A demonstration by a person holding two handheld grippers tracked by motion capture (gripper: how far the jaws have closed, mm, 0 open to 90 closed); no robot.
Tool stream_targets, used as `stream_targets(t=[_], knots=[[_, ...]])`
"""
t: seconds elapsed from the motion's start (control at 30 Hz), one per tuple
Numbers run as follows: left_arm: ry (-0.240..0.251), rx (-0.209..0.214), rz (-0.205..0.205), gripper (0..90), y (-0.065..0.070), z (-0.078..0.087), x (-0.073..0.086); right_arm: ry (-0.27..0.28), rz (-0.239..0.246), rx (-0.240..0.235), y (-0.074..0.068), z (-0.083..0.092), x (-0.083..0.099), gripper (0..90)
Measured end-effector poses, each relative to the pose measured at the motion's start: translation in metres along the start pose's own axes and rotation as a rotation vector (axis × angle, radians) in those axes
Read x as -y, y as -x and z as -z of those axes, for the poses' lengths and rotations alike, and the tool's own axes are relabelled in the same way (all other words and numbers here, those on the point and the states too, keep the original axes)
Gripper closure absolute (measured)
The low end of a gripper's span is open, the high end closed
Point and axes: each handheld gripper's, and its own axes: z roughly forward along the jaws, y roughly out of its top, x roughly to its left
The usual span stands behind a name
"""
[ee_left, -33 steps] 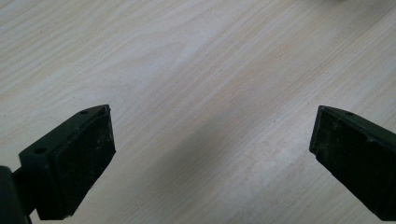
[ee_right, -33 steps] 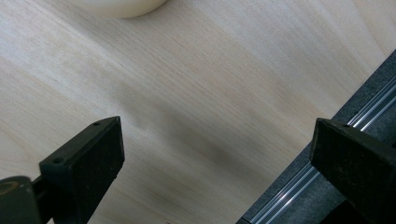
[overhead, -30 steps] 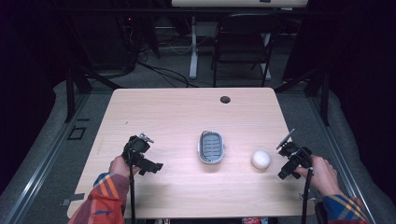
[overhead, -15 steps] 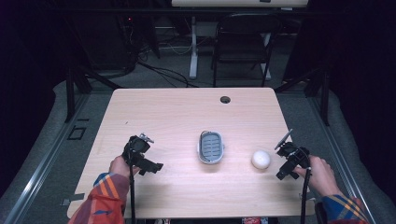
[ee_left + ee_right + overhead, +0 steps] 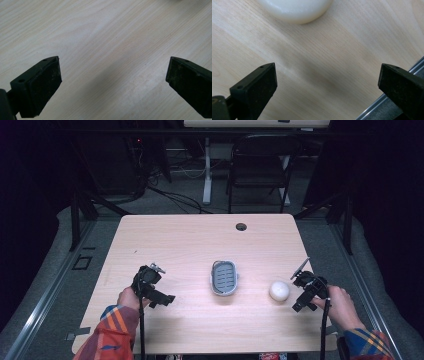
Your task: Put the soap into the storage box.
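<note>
A grey oval basket-like dish [image 5: 224,277] lies near the middle of the wooden table [image 5: 200,240]. To its right rests a round white lump [image 5: 279,291], whose lower edge shows at the top of the right gripper view [image 5: 294,10]. My right gripper [image 5: 299,294] hovers just right of the lump, jaws wide apart and empty [image 5: 327,85]. At the table's left front, my left gripper [image 5: 156,289] is open over bare wood [image 5: 113,82], well left of the dish.
A dark round grommet hole [image 5: 241,226] sits near the table's far edge. The table's right edge with a metal rail [image 5: 387,100] lies close under the right gripper. A black chair [image 5: 260,165] and cables stand beyond the table.
The right gripper has shifted slightly left, toward the white lump. The left gripper, the dish and the lump stay where they were.
</note>
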Motion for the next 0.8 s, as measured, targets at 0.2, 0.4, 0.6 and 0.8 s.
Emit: stream_targets(t=[0.2,0.4,0.6,0.8], knots=[[-0.003,0.001,-0.001,0.1,0.0,0.0,0.0,0.049,-0.018,-0.014,-0.003,-0.002,-0.003,1.7],[-0.003,0.0,-0.001,0.1,0.0,-0.001,0.0,0.041,0.007,-0.007,-0.005,0.003,-0.008,1.6],[-0.005,0.001,-0.002,0.1,0.001,-0.001,0.0,0.038,0.024,-0.003,-0.006,0.006,-0.013,1.4],[-0.007,0.0,-0.002,0.1,0.001,-0.001,0.0,0.053,0.027,-0.012,-0.009,0.009,-0.017,0.8]])
